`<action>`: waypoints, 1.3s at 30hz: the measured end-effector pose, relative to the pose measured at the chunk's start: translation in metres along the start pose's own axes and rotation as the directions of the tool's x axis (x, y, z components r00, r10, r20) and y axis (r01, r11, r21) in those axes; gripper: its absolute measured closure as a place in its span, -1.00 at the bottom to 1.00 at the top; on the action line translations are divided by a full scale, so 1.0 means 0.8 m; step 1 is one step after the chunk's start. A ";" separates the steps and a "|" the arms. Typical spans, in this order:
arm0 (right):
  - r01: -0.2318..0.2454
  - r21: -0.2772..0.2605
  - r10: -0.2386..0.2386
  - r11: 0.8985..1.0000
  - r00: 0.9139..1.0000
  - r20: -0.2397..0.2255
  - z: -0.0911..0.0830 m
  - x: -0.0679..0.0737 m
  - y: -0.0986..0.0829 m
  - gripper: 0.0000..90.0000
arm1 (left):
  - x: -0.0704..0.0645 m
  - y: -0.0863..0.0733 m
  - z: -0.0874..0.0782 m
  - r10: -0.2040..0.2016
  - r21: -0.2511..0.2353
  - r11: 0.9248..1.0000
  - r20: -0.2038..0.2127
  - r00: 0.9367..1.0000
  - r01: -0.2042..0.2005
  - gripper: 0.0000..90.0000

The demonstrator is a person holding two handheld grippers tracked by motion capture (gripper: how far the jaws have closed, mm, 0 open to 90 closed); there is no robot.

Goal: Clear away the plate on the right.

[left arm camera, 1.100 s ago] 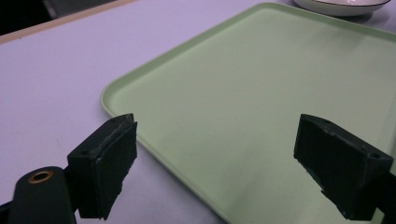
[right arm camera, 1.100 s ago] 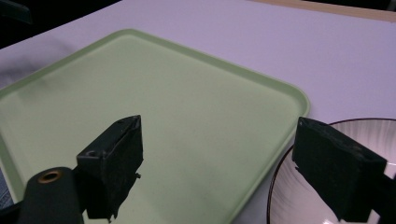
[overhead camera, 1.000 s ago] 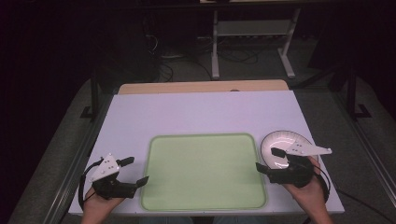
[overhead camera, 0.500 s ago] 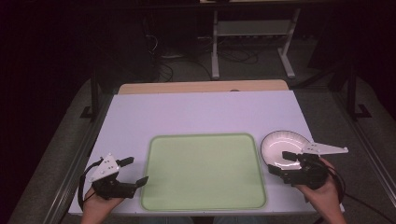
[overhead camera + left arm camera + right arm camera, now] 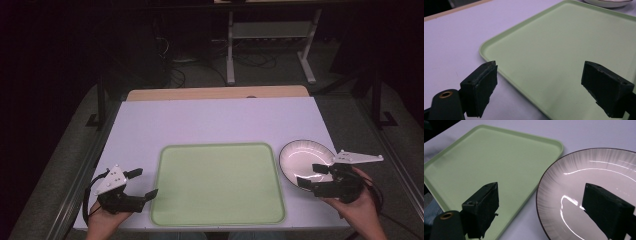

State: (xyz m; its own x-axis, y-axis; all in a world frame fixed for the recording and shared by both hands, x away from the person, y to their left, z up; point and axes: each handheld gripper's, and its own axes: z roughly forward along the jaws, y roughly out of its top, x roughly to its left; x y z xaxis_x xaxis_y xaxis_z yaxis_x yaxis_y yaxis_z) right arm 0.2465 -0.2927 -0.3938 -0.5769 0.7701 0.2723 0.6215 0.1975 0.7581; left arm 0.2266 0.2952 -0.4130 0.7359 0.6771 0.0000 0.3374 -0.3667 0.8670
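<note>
Lying flat on the white surface (image 5: 200, 120), near the person's edge: light green tray (image 5: 218, 182), shallow-rimmed, carrying nothing. Sitting just beside the tray's right edge, apart from it by a thin strip of surface: white plate (image 5: 306, 161) with dark rim and grey streaking toward the edge, holding nothing but glare.

Hovering at the plate's near right side: right gripper (image 5: 309, 176), jaws spread wide, gripping nothing. In the right gripper view, straddling the plate's rim (image 5: 584, 192): one jaw over the tray (image 5: 486, 165), the other over the plate's inside. Contact with the plate: cannot tell.

Resting at the tray's near left corner: left gripper (image 5: 141, 183), jaws also wide apart and grasping nothing. In the left gripper view, flanking the tray's rim (image 5: 554, 57): one jaw over bare surface (image 5: 454, 37), the other over the tray floor. Showing at the top edge there: a sliver of the plate (image 5: 609, 3).
</note>
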 end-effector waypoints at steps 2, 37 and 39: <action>-0.008 -0.004 0.008 1.000 1.000 0.004 -0.002 -0.002 0.000 -0.71 | 0.000 0.000 0.000 -0.002 -0.001 1.000 0.000 1.000 0.002 -0.70; -0.296 0.047 0.285 0.954 0.944 0.168 -0.038 -0.126 -0.002 -0.62 | 0.006 -0.002 -0.002 -0.033 -0.008 0.999 -0.002 0.999 0.033 -0.70; -0.337 0.048 0.324 0.940 0.930 0.171 -0.034 -0.138 -0.001 -0.57 | 0.006 -0.002 -0.003 -0.035 -0.012 0.999 0.001 0.999 0.035 -0.71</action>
State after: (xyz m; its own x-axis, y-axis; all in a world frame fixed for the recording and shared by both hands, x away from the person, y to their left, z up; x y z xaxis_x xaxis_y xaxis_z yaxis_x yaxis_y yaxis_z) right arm 0.2951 -0.3943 -0.4083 -0.2443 0.8845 0.3975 0.8042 -0.0443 0.5927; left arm 0.2286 0.3007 -0.4133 0.7244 0.6887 -0.0309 0.3560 -0.3352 0.8723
